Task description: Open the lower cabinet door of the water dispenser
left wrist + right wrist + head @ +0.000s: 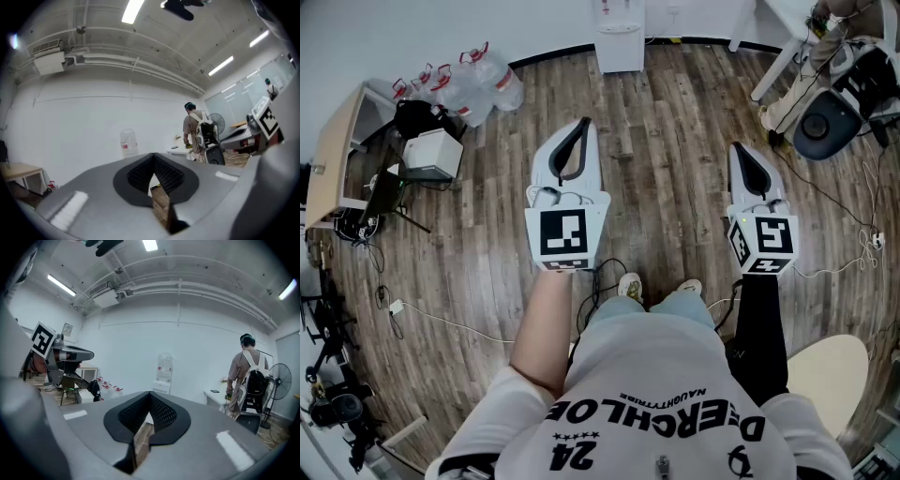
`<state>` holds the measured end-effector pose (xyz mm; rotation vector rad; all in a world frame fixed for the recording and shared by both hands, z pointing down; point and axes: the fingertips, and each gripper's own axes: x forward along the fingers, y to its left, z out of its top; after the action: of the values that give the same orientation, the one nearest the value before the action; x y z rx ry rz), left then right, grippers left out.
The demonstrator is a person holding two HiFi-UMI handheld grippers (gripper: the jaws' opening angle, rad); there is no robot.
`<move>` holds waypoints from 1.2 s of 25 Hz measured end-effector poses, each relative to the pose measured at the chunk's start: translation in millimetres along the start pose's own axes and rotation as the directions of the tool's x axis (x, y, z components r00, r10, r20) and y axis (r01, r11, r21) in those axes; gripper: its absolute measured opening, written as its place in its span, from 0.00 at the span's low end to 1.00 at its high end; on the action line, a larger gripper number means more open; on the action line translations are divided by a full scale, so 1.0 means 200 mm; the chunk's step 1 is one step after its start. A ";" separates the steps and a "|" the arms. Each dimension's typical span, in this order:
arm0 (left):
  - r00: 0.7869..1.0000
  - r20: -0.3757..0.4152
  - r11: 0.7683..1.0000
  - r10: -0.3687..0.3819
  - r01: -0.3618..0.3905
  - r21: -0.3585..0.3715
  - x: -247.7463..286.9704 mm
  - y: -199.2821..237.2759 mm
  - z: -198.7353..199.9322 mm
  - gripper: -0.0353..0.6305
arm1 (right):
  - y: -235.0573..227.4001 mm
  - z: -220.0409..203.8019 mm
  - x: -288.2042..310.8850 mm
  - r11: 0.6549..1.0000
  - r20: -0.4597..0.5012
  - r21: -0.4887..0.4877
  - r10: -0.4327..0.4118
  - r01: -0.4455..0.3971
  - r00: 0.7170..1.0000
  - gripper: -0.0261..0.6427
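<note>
The white water dispenser (620, 37) stands against the far wall, several steps ahead of me, and its front looks closed. In the right gripper view the dispenser (162, 380) carries a clear bottle on top. The left gripper view shows only the bottle (128, 142) above my jaws. My left gripper (581, 127) and right gripper (737, 150) are held level over the wooden floor and point at the dispenser. Both are shut with nothing between the jaws. The left gripper (153, 157) and right gripper (150, 395) show their dark pads pressed together.
Several water jugs (473, 84) lie left of the dispenser, near a white box (431, 155) and a wooden table (337, 150). A person with a backpack (246, 376) stands at a white desk to the right, by a chair (830, 122) and a fan (277, 380). Cables run over the floor.
</note>
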<state>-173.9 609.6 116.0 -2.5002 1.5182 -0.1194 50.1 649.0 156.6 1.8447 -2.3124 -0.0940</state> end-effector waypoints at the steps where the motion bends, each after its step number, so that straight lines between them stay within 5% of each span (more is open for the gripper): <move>1: 1.000 0.001 1.000 -0.014 0.014 -0.022 -0.01 0.01 0.00 0.13 | 0.02 0.00 0.00 1.000 0.001 0.004 0.000 0.000 1.000 0.04; 13: 0.994 0.097 0.996 -0.047 0.054 -0.071 -0.10 0.13 0.10 0.14 | 0.14 0.07 0.03 0.997 0.073 0.070 -0.017 0.011 0.997 0.05; 30: 0.997 0.078 0.991 0.020 -0.009 -0.130 0.14 0.35 0.00 0.25 | 0.08 0.11 0.35 0.999 0.094 0.036 0.009 -0.012 0.996 0.10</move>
<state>-221.9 554.4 98.5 -2.5586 1.5584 0.0828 15.4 583.8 145.8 1.8839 -2.4010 -0.1410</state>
